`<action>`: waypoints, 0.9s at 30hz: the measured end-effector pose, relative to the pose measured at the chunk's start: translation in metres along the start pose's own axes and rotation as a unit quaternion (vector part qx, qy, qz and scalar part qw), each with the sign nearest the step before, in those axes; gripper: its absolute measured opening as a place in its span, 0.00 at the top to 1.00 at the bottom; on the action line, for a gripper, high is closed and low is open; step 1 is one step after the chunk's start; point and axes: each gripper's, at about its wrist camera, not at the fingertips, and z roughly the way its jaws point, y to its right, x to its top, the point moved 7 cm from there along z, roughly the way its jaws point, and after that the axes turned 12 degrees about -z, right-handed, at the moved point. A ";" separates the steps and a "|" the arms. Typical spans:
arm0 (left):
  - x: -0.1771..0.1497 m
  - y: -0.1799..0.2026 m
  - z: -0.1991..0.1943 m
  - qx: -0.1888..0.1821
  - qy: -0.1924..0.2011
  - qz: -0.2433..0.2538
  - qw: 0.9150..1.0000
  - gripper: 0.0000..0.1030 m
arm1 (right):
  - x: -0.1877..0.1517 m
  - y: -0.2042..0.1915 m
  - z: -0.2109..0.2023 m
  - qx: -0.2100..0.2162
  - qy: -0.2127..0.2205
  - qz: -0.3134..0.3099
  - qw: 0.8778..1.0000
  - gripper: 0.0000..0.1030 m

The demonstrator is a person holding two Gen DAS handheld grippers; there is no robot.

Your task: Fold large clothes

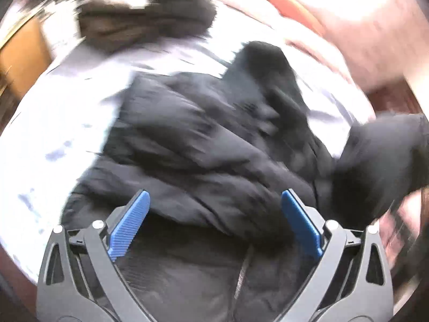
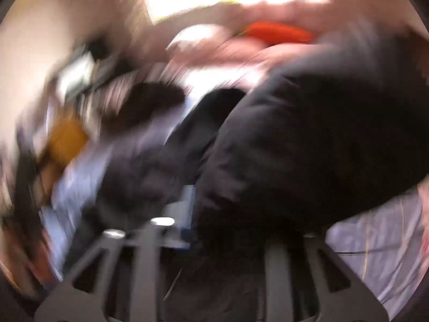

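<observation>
Left wrist view gives me my left gripper (image 1: 214, 220) with its blue ribbed pads (image 1: 128, 225) spread wide and nothing between them, hovering just above a black puffy quilted jacket (image 1: 203, 139) that lies crumpled on a white bed sheet (image 1: 67, 123), its zipper (image 1: 241, 273) running down between the fingers. Right wrist view is badly smeared: a bulk of the same jacket (image 2: 316, 139) fills the frame right at my right gripper (image 2: 209, 230), and I cannot tell whether those jaws are clamped or apart.

Spread left claw (image 1: 214, 222) over black jacket (image 1: 203, 139)
</observation>
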 end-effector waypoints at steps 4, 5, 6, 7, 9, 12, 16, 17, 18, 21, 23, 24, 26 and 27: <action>0.025 -0.047 0.010 0.040 0.009 -0.072 0.997 0.03 | -0.041 -0.081 0.075 -0.063 -0.089 -0.141 0.984 0.17; 0.032 -0.060 0.010 0.039 0.006 -0.086 0.995 0.03 | -0.051 -0.090 0.084 -0.058 -0.101 -0.157 0.981 0.17; 0.035 -0.068 0.009 0.040 0.006 -0.101 0.994 0.03 | -0.057 -0.096 0.086 -0.044 -0.107 -0.155 0.981 0.17; 0.035 -0.079 0.006 0.041 0.012 -0.109 0.993 0.03 | -0.058 -0.096 0.085 -0.028 -0.110 -0.145 0.983 0.17; 0.041 -0.082 -0.002 0.044 0.036 -0.112 0.992 0.03 | -0.050 -0.085 0.074 -0.008 -0.101 -0.118 0.988 0.17; 0.038 -0.059 -0.005 0.044 0.056 -0.060 0.996 0.03 | -0.037 -0.063 0.050 0.032 -0.069 -0.054 0.996 0.17; 0.017 -0.009 0.004 0.037 0.056 0.056 0.996 0.17 | -0.040 -0.005 0.010 0.051 -0.019 0.076 0.996 0.16; 0.007 0.008 0.011 0.036 0.046 0.093 0.994 0.30 | -0.045 0.014 0.010 0.038 -0.019 0.105 0.994 0.16; -0.006 0.025 0.022 0.035 0.029 0.133 0.990 0.44 | -0.048 0.025 0.012 0.029 -0.022 0.124 0.992 0.16; -0.030 0.045 0.056 0.079 0.017 0.209 0.975 0.52 | -0.065 0.057 0.031 0.033 -0.040 0.203 0.978 0.26; -0.035 0.045 0.079 0.108 0.011 0.234 0.966 0.52 | -0.080 0.063 0.048 0.048 -0.067 0.236 0.968 0.29; -0.036 0.042 0.094 0.113 -0.002 0.236 0.965 0.49 | -0.090 0.064 0.058 0.044 -0.082 0.242 0.966 0.29; -0.033 0.035 0.110 0.117 -0.023 0.231 0.966 0.40 | -0.108 0.071 0.081 -0.009 -0.124 0.224 0.967 0.29; -0.030 0.029 0.119 0.117 -0.043 0.216 0.968 0.31 | -0.115 0.077 0.087 -0.024 -0.136 0.226 0.964 0.28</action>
